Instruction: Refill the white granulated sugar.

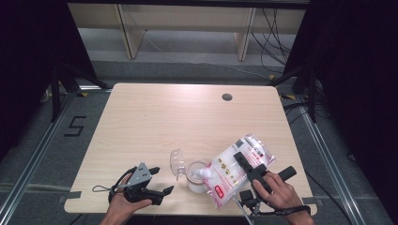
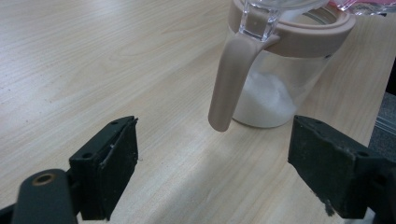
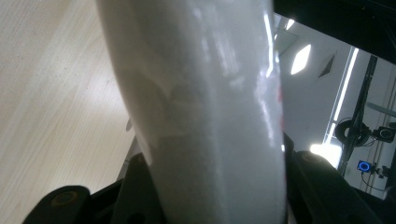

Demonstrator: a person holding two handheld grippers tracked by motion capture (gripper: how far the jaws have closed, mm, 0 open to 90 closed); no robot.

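Table (image 1: 155, 117) first, since it carries everything: we see a pale wooden top with a small dark round hole (image 1: 227, 97) near its far edge at about one o'clock, and all the work gathered at the near edge around five and six o'clock. Next in size is the bag (image 1: 232, 168), a clear plastic pouch of white grains with red and black printing, held tilted over the near right part of the table so that its low corner points toward nine o'clock, right at the mouth of the jar (image 1: 197, 177). The right gripper (image 1: 248, 168) clamps that bag across its middle; in the right gripper view we see the white pouch bulging between both black jaws, so we judge the hold to be firm. The left gripper (image 1: 158, 180) sits at seven o'clock, resting low beside the jar with its jaws spread wide and nothing between them; in the left gripper view the jar stands just ahead of the open jaws, apart from them. The jar itself is a clear glass one with a beige rim and a beige hanging clasp (image 2: 231, 79), its clear lid (image 1: 177, 162) flipped open toward ten o'clock. White grains (image 2: 264, 100) lie in a shallow heap at the bottom, so we judge the filling well begun but far from done: most of the jar is unfilled, the bag looks largely full, and closing the lid is left.
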